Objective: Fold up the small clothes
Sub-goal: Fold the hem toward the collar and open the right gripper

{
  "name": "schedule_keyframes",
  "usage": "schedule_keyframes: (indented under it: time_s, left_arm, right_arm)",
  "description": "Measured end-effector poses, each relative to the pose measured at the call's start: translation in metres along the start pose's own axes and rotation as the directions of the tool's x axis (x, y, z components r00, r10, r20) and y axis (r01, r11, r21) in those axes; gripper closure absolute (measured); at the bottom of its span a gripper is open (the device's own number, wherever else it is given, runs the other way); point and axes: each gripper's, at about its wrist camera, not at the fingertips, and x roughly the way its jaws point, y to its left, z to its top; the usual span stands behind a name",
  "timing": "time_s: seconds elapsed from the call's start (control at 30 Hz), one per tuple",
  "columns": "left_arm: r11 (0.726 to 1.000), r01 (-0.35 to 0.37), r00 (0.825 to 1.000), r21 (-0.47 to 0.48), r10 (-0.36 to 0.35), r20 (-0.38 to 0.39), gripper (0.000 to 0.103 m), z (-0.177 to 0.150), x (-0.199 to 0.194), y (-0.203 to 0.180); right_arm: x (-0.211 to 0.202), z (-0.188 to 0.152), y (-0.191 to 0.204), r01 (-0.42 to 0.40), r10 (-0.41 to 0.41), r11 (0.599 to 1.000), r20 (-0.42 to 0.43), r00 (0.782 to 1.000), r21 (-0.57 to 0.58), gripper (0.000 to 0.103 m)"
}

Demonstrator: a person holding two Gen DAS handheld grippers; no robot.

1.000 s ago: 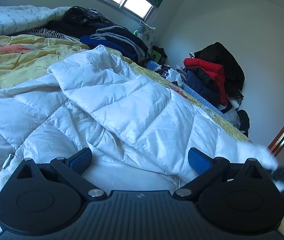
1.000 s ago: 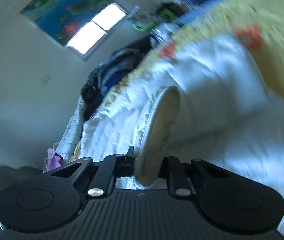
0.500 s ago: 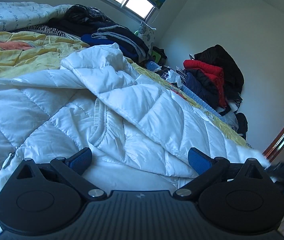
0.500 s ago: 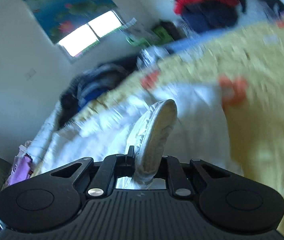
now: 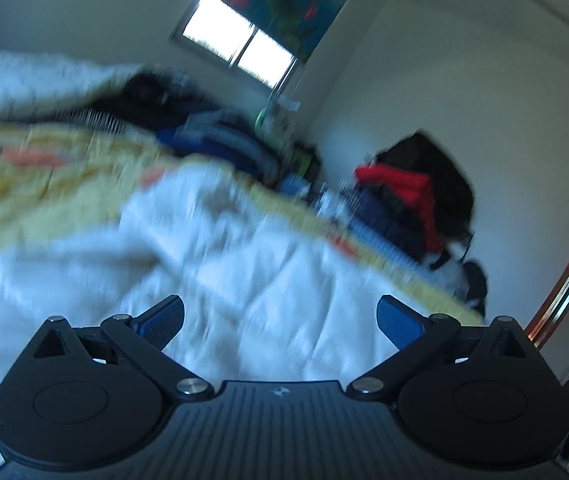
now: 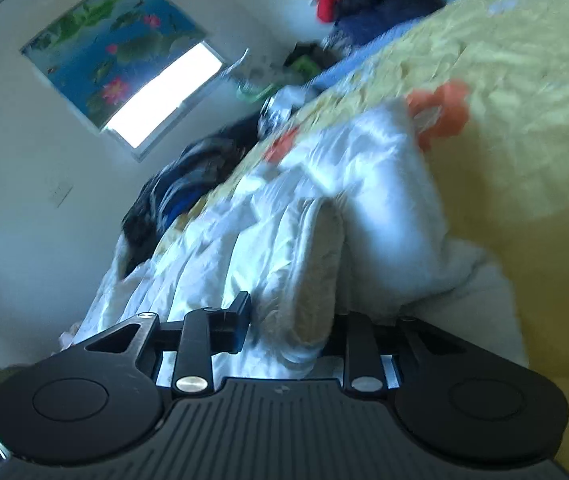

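A white quilted puffer jacket (image 5: 212,264) lies spread on a yellow bed cover (image 5: 44,184). My left gripper (image 5: 280,320) is open and empty, held a little above the jacket; this view is blurred. My right gripper (image 6: 288,320) is shut on the jacket's ribbed cuff (image 6: 316,280), with the white sleeve (image 6: 384,208) trailing away over the yellow cover (image 6: 524,120).
A pile of dark and blue clothes (image 5: 212,136) lies at the head of the bed under the window (image 5: 240,44). Red and black coats (image 5: 412,196) are heaped against the far wall. A wooden door frame (image 5: 564,280) stands at the right.
My left gripper has lifted and tilted up, away from the jacket. My right gripper has kept hold of the cuff and carried it over the jacket body.
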Motion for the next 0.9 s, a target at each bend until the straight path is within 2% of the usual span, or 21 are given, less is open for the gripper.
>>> schedule_keyframes:
  time_s: [0.07,0.13,0.2,0.23,0.27,0.33,0.4,0.47,0.6,0.63,0.7,0.73,0.9]
  left_arm:
    - [0.997,0.011,0.999,0.076,-0.015,0.053,0.000,0.023,0.004,-0.009]
    - [0.986,-0.016,0.997,0.168,0.004,0.071,0.000,0.048,0.023,-0.019]
    - [0.974,-0.032,0.999,0.224,0.022,0.046,0.000,0.070,0.054,-0.024]
    - [0.970,-0.021,1.000,0.241,0.018,0.015,0.000,0.078,0.072,-0.026]
    - [0.967,-0.014,0.999,0.255,0.021,-0.025,0.000,0.086,0.092,-0.026]
    - [0.955,-0.031,0.991,0.293,0.067,-0.113,0.000,0.094,0.130,-0.028]
    - [0.941,-0.038,0.976,0.337,0.107,-0.190,0.000,0.091,0.164,-0.027]
    - [0.922,-0.079,0.951,0.379,0.183,-0.247,0.000,0.081,0.192,-0.021]
    - [0.892,-0.152,0.900,0.427,0.303,-0.313,0.000,0.059,0.227,0.005]
    - [0.896,-0.157,0.890,0.415,0.310,-0.334,0.000,0.056,0.233,0.016]
    - [0.923,-0.149,0.890,0.354,0.281,-0.358,0.000,0.053,0.236,0.034]
    - [0.927,-0.148,0.892,0.343,0.276,-0.359,0.000,0.052,0.237,0.039]
    - [0.899,-0.161,0.893,0.407,0.309,-0.327,0.000,0.040,0.237,0.036]
  right_arm:
    - [-0.019,-0.001,0.003,0.051,-0.051,0.999,0.136,0.989,0.005,0.063]
    - [-0.036,-0.004,0.011,0.064,-0.057,0.998,0.244,0.968,-0.021,0.061]
    - [-0.043,-0.005,0.027,0.051,-0.021,0.994,0.285,0.958,-0.098,0.061]
    - [-0.043,-0.005,0.036,0.030,0.009,0.990,0.280,0.960,-0.135,0.055]
    - [-0.039,-0.004,0.046,0.003,0.042,0.985,0.255,0.966,-0.172,0.039]
    - [-0.022,-0.002,0.062,-0.057,0.097,0.973,0.169,0.981,-0.225,0.026]
    - [0.000,0.000,0.070,-0.070,0.095,0.963,0.084,0.992,-0.259,0.027]
    - [0.028,0.001,0.073,-0.045,0.041,0.952,-0.019,0.999,-0.302,0.034]
    - [0.049,-0.008,0.064,-0.003,-0.025,0.939,-0.077,0.997,-0.343,0.037]
    - [0.051,-0.009,0.060,-0.005,-0.026,0.943,-0.089,0.996,-0.333,0.037]
    - [0.052,-0.005,0.051,-0.027,-0.003,0.959,-0.105,0.994,-0.281,0.038]
    - [0.053,-0.004,0.048,-0.036,0.006,0.964,-0.113,0.994,-0.262,0.039]
    - [0.061,-0.007,0.053,-0.037,-0.006,0.956,-0.146,0.989,-0.292,0.036]
